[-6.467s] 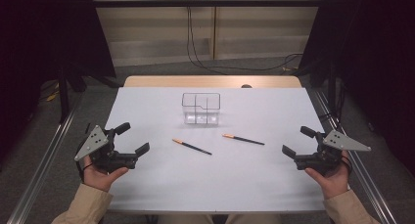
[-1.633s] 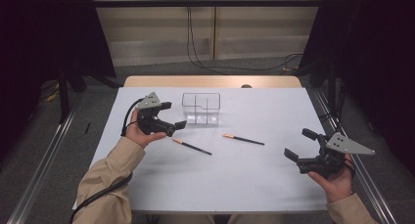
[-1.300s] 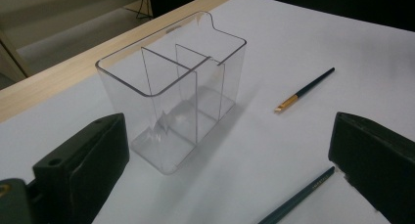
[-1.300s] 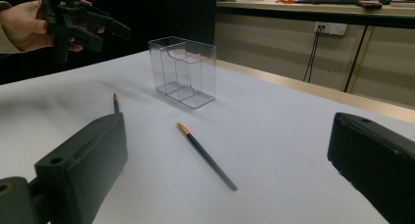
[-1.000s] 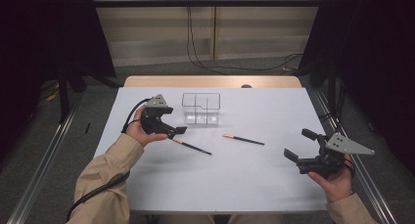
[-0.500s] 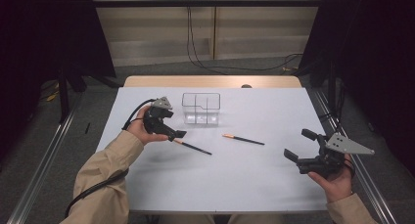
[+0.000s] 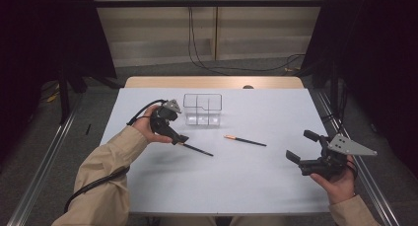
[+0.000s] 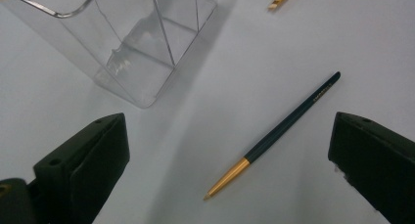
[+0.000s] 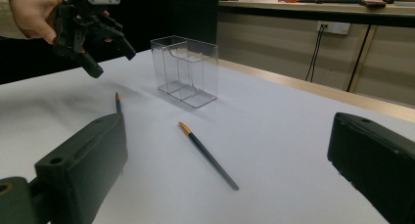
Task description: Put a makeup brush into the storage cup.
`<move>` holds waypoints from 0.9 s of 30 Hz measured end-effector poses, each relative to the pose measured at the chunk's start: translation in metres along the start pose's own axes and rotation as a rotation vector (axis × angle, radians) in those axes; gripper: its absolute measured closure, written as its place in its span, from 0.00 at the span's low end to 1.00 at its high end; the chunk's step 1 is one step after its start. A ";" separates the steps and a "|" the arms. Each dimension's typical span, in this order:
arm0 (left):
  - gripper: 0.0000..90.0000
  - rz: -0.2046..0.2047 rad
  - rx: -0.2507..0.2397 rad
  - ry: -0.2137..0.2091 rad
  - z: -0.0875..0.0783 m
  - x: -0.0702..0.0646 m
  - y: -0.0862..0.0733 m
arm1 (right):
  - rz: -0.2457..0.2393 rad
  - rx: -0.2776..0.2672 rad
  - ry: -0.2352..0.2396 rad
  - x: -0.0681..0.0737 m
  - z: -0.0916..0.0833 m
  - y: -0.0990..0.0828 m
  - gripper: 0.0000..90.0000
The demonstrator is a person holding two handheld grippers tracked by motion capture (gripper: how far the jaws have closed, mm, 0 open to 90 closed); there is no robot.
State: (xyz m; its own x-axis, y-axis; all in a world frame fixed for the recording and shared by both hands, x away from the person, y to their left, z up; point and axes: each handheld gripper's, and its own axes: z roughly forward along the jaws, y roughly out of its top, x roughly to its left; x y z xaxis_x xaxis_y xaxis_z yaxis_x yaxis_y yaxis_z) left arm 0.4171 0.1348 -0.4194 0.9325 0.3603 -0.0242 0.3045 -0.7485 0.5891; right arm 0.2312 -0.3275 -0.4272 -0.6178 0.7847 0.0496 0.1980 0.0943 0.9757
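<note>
Two pens lie on the white surface (image 7: pixel 246 186), both in front of the clear plastic organizer (image 7: pixel 202 109), which I take as the landmark. Nearer to the person's left side of the organizer lies the first pen (image 7: pixel 197 149), dark with a gold tip. The left claw (image 7: pixel 176 137) hangs just above the gold end of this pen, a little in front of the organizer's left corner; its jaws are spread wide on both sides of the pen and they do not touch it. The second pen (image 7: pixel 245 140) lies in front of the organizer, to its right, apart from the first pen. The right claw (image 7: pixel 301 147) is well apart from the organizer, near the right edge of the surface, released and holding nothing. The organizer stands upright and its compartments look empty.
</note>
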 end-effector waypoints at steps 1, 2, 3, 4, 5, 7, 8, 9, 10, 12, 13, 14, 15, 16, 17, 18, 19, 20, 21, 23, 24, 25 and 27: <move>0.02 0.002 0.006 -0.003 0.001 0.000 0.000 | 0.000 0.000 -0.001 0.000 0.000 0.000 0.01; 0.02 0.004 0.010 -0.007 0.002 0.001 0.000 | -0.001 0.001 -0.001 0.000 0.000 0.000 0.01; 0.02 0.004 0.014 -0.010 0.002 0.001 0.001 | -0.001 0.001 -0.001 0.000 0.000 0.000 0.01; 0.03 0.004 0.017 -0.020 0.003 0.001 0.001 | 0.000 0.000 0.001 0.000 0.000 0.000 0.01; 0.04 0.003 0.019 -0.026 0.003 0.001 0.001 | 0.000 0.000 0.000 0.000 0.000 0.000 0.01; 0.04 0.009 0.027 -0.022 0.004 0.002 0.002 | 0.000 0.000 0.000 0.000 0.000 0.000 0.01; 0.04 0.009 0.027 -0.022 0.004 0.002 0.002 | 0.000 0.000 0.000 0.000 0.000 0.000 0.01; 0.04 0.014 0.037 -0.024 0.005 0.002 0.003 | 0.000 -0.001 0.001 -0.001 0.000 0.000 0.01; 0.04 0.029 0.052 -0.025 0.004 0.003 0.003 | 0.002 -0.001 0.000 -0.001 0.000 0.000 0.01; 0.05 0.041 0.071 -0.029 0.005 0.002 0.005 | 0.004 0.000 0.000 -0.001 0.000 0.000 0.01; 0.05 0.041 0.071 -0.029 0.005 0.002 0.005 | 0.004 -0.001 0.000 -0.001 0.000 0.000 0.01; 0.05 0.052 0.094 -0.028 0.006 0.002 0.006 | 0.003 -0.002 0.000 -0.001 0.000 0.000 0.01; 0.05 0.052 0.094 -0.028 0.006 0.002 0.006 | 0.002 -0.002 0.001 -0.001 0.000 0.000 0.01; 0.05 0.056 0.104 -0.028 0.006 0.002 0.006 | 0.002 -0.002 0.000 -0.001 0.000 0.000 0.01; 0.05 0.059 0.112 -0.029 0.006 0.003 0.008 | 0.003 -0.001 0.001 -0.001 0.000 0.000 0.01; 0.05 0.055 0.114 -0.028 0.006 0.003 0.008 | 0.003 -0.001 0.002 -0.001 0.000 -0.001 0.01; 0.05 0.057 0.114 -0.030 0.006 0.003 0.009 | 0.004 -0.001 0.002 -0.001 0.000 -0.001 0.01; 0.06 0.058 0.117 -0.033 0.006 0.004 0.010 | 0.004 -0.001 0.001 -0.001 0.000 -0.001 0.01; 0.06 0.059 0.122 -0.033 0.006 0.004 0.010 | 0.004 -0.001 0.002 -0.001 0.000 -0.001 0.01; 0.07 0.067 0.141 -0.034 0.006 0.004 0.011 | 0.004 -0.002 0.003 -0.001 0.000 -0.001 0.01; 0.07 0.079 0.154 -0.036 0.007 0.005 0.011 | 0.004 -0.001 0.003 -0.001 0.000 -0.001 0.01; 0.07 0.084 0.163 -0.038 0.007 0.005 0.012 | 0.004 -0.001 0.003 -0.001 0.000 -0.001 0.01; 0.08 0.092 0.172 -0.045 0.006 0.006 0.012 | 0.005 -0.001 0.002 -0.002 -0.001 -0.001 0.01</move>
State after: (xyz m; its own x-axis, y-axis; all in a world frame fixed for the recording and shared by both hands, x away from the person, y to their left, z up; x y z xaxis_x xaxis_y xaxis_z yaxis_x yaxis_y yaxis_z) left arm 0.4277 0.1242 -0.4174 0.9645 0.2638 -0.0146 0.2427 -0.8628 0.4436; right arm 0.2315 -0.3294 -0.4277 -0.6180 0.7842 0.0553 0.2010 0.0896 0.9755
